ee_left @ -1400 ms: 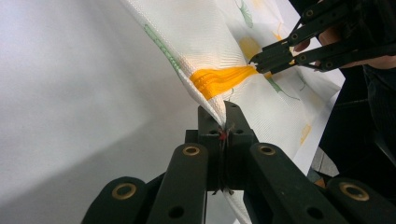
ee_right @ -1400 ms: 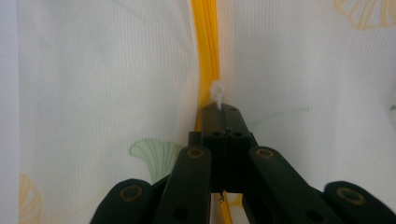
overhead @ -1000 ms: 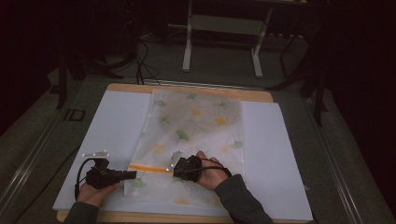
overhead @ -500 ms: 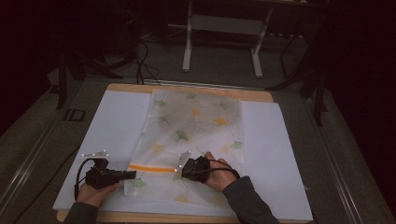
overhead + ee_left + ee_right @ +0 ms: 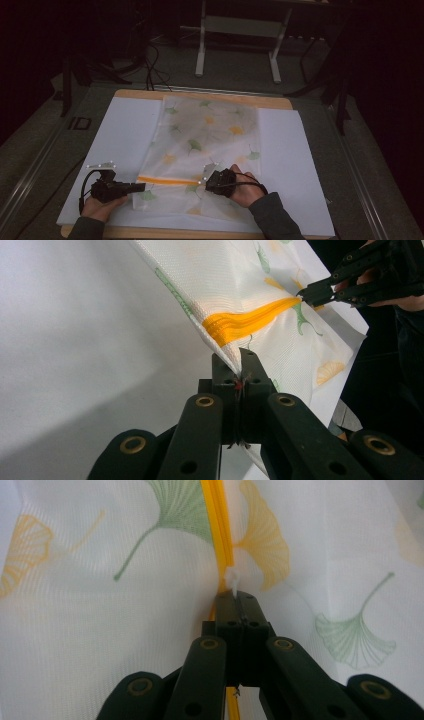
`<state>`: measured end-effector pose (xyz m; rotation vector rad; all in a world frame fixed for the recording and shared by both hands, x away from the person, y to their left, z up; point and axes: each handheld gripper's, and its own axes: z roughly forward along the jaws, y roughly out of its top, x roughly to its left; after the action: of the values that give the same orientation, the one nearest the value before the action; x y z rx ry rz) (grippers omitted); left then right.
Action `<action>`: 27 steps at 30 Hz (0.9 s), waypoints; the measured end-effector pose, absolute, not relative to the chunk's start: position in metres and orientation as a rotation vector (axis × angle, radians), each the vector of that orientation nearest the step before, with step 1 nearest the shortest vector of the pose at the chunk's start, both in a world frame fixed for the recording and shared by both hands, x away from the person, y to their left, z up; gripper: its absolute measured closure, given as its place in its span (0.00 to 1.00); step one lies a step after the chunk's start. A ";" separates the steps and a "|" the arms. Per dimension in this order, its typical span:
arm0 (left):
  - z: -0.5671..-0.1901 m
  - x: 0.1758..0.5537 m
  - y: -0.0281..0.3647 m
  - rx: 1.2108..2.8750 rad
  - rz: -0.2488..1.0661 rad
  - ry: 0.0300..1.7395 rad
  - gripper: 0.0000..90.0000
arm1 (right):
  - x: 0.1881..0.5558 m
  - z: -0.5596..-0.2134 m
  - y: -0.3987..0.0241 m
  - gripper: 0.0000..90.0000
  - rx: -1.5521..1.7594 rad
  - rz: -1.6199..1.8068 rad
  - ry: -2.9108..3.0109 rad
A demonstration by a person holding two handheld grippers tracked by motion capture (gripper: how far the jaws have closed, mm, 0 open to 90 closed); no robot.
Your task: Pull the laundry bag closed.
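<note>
Mesh bag (image 5: 207, 150) printed with ginkgo leaves lies flat on the white sheet (image 5: 295, 170) in the high view, and your left gripper (image 5: 142, 186) meets its near-left edge at one end of the orange zipper (image 5: 167, 180) while your right gripper (image 5: 201, 181) sits at the zipper's other end. From the left gripper view, your jaws are pressed together on the bag's corner (image 5: 227, 357) just below the zipper (image 5: 250, 320), with the right gripper (image 5: 302, 294) at its far end. From the right gripper view, your jaws are clamped tight on the small white zipper pull (image 5: 232, 580), zipper (image 5: 220, 525) running straight ahead.
</note>
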<state>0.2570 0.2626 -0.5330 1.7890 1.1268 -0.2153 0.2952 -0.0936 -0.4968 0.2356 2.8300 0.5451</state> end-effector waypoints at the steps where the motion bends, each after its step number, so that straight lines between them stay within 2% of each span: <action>1: -0.533 0.257 0.263 1.789 -0.215 1.127 0.99 | 0.295 -0.497 -0.094 1.00 0.236 0.545 2.830; 27: -0.533 0.257 0.264 1.787 -0.213 1.130 0.99 | 0.291 -0.500 -0.128 1.00 0.312 0.552 2.816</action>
<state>0.2566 0.2637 -0.5331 1.7874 1.1297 -0.2129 0.2907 -0.1280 -0.5002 0.3116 2.8158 0.5515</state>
